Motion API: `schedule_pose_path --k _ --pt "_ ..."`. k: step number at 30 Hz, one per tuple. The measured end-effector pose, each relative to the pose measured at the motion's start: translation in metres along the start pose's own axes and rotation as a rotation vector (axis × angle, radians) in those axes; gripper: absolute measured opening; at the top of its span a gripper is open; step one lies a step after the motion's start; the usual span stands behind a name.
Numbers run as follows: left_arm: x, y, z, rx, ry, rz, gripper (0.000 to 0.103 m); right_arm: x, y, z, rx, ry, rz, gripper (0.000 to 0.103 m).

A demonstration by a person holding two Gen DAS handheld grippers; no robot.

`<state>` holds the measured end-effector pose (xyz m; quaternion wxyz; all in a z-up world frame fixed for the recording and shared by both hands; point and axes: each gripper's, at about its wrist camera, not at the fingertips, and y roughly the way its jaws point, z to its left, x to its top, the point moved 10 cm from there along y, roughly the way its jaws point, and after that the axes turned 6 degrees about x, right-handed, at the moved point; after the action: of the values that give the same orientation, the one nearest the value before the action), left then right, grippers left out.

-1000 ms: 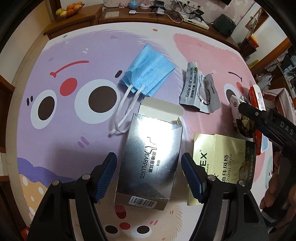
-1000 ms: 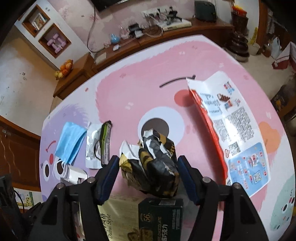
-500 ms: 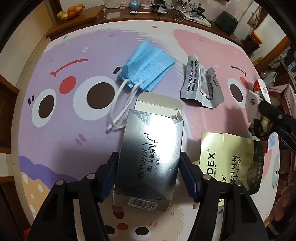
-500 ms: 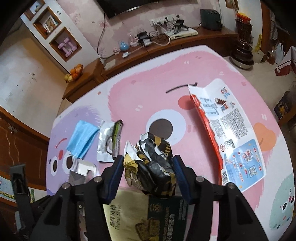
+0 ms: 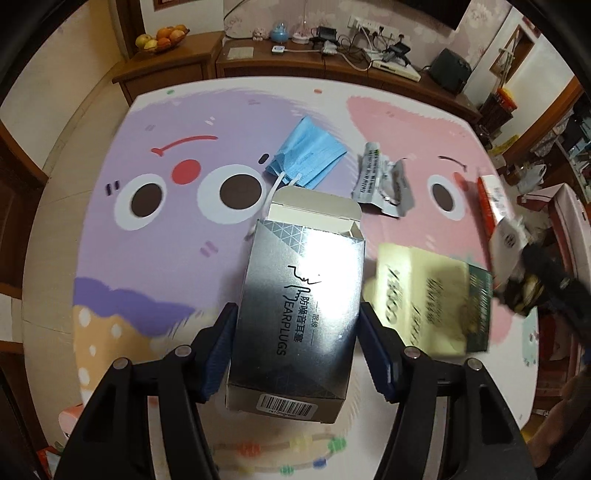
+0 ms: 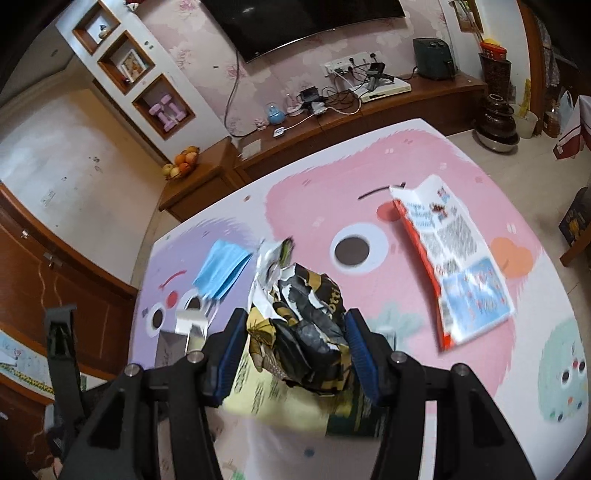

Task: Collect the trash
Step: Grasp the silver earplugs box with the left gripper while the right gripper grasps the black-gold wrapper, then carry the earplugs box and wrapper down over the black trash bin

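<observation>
My left gripper (image 5: pixel 297 338) is shut on a silver earplugs box (image 5: pixel 299 302) with its far flap open, held above the cartoon table mat (image 5: pixel 147 258). My right gripper (image 6: pixel 293 350) is shut on a crumpled black and gold wrapper (image 6: pixel 310 332), also raised off the mat; it shows at the right edge of the left wrist view (image 5: pixel 524 284). A blue face mask (image 5: pixel 308 155), a torn silver sachet (image 5: pixel 384 181), a gold and green chocolate box (image 5: pixel 432 299) and a red and white snack bag (image 6: pixel 454 266) lie on the mat.
A wooden sideboard (image 5: pixel 332 70) with cables, chargers and a fruit bowl (image 5: pixel 160 38) runs behind the table. A dark vase (image 6: pixel 496 122) and boxes stand on the floor at the right. A TV (image 6: pixel 299 22) hangs on the wall.
The left gripper closed on the earplugs box and lifted it. The right gripper rose with the crumpled wrapper, and both views now sit higher above the mat.
</observation>
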<state>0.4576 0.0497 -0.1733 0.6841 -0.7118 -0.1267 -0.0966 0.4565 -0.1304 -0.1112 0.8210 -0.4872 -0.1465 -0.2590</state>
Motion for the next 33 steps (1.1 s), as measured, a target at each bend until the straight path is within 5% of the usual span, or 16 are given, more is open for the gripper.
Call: schedule_pose_path --k 7,17,33 --pt "-0.04 -0.062 0.001 -0.034 -0.021 -0.042 0.062 -0.056 -0.046 0.022 0.051 0.002 0.016 0.054" --pt "-0.139 -0.151 -0.011 -0.043 -0.022 -0.116 0.062 -0.138 -0.131 0.037 0.126 -0.047 0.03 0.054" --pt "-0.308 -0.179 -0.05 0.047 -0.005 -0.056 0.062 -0.286 -0.199 0.001 0.157 -0.079 0.167 0.054"
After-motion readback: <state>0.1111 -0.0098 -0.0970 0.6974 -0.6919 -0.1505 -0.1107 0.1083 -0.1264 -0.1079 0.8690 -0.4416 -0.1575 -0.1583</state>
